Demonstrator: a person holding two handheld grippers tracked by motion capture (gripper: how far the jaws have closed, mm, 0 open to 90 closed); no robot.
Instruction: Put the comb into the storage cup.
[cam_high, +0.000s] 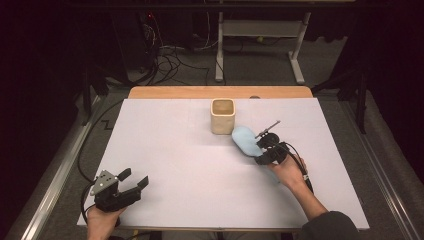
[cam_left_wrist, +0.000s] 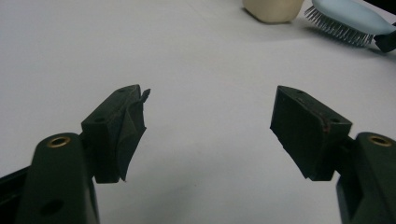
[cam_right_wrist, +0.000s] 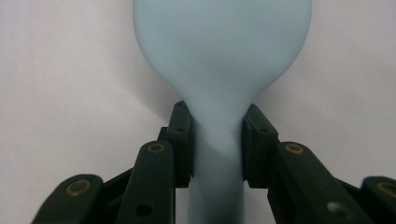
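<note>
No readable writing, brand or label on anything in view; hairbrush (cam_high: 245, 140) was pale blue, smooth matt plastic, broad oval head narrowing to a slim neck and handle; back of the head faced the right gripper view, plain and unmarked; left gripper view showed its underside packed with fine grey bristles (cam_left_wrist: 337, 29), light tips.

Hairbrush sat right of centre on the white worktop (cam_high: 190, 165), head just beside the cream square-mouthed cup (cam_high: 222, 116), towards the person's right; whether they touched I couldn't tell; handle pointed back towards the right hand (cam_high: 290, 170).

Right gripper (cam_high: 264, 146) was clamped on the hairbrush neck, pads (cam_right_wrist: 183, 140) pressed on both sides where head tapers into handle; head stuck out beyond the jaws.

Left gripper (cam_high: 135, 179) was near the front-left corner of the worktop, well apart from the hairbrush; jaws spread wide, nothing between them, bare worktop underneath; left pad looked torn at its tip (cam_left_wrist: 144, 95).

Cup was plain, no print; far edge of the worktop showed a wooden strip (cam_high: 220, 92).
</note>
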